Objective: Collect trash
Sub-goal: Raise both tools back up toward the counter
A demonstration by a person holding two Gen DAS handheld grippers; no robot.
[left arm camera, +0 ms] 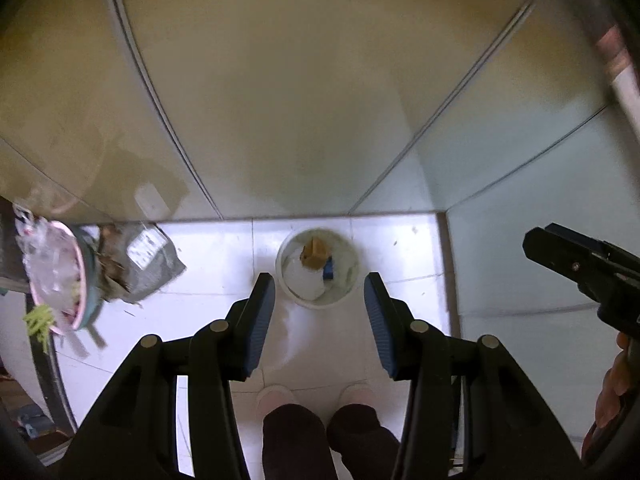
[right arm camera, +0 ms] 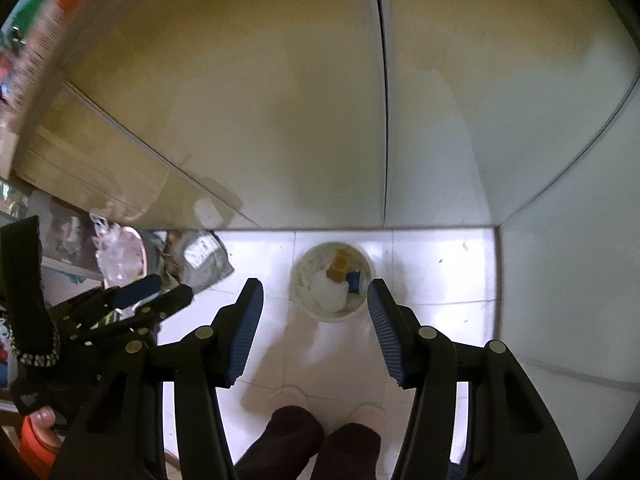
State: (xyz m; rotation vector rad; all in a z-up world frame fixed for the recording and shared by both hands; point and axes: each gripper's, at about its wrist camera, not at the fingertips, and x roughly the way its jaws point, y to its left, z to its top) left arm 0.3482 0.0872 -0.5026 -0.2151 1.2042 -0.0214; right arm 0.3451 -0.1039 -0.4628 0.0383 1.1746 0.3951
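Observation:
A round white trash bin (left arm camera: 352,280) stands on the white tiled floor against the cabinet doors, seen from above; it also shows in the right wrist view (right arm camera: 304,288). Inside lie a brown piece (left arm camera: 314,257), a blue piece (left arm camera: 329,270) and white paper (left arm camera: 304,280). My left gripper (left arm camera: 320,296) is open and empty, high above the bin. My right gripper (right arm camera: 316,300) is open and empty, also above the bin. The right gripper shows at the right edge of the left wrist view (left arm camera: 580,264); the left one shows at the left of the right wrist view (right arm camera: 156,288).
A pink bowl with clear plastic wrap (left arm camera: 56,272) (right arm camera: 120,260) sits at the left, with a grey packet (left arm camera: 148,256) (right arm camera: 204,260) and dry leaves beside it. Pale cabinet doors (left arm camera: 280,100) rise behind the bin. The person's feet in pink slippers (left arm camera: 316,396) stand below.

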